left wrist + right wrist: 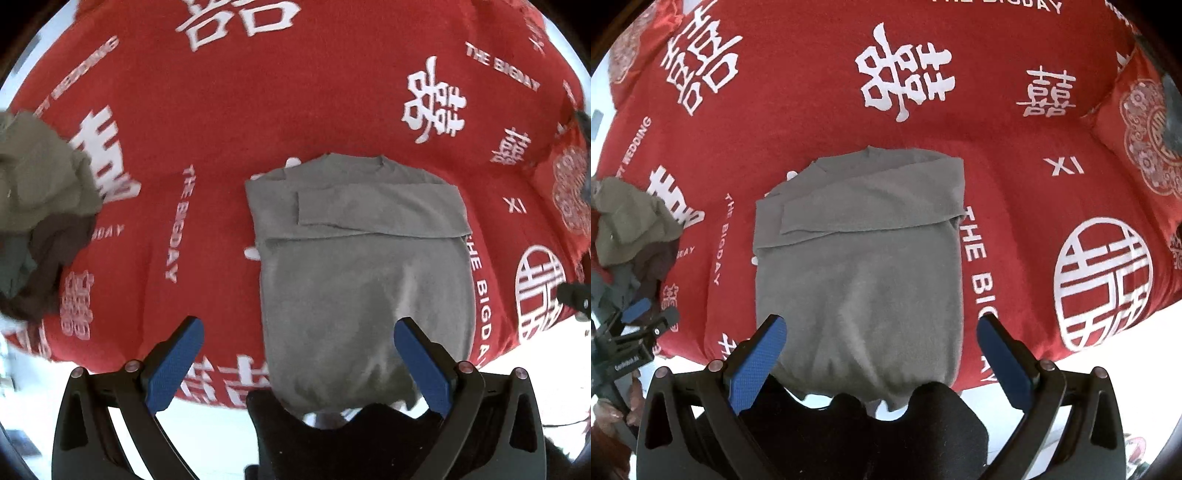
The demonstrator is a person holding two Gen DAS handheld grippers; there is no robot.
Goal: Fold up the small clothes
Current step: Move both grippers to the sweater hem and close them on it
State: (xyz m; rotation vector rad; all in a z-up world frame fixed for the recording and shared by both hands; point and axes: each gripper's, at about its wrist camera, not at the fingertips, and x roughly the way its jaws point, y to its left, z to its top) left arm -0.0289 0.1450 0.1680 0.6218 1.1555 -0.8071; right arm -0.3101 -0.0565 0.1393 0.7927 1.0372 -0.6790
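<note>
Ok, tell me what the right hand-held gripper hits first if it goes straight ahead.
Most likely the grey shirt: the open right hand-held gripper points along it, with its near hem between the fingers. Height above the fabric is unclear.
</note>
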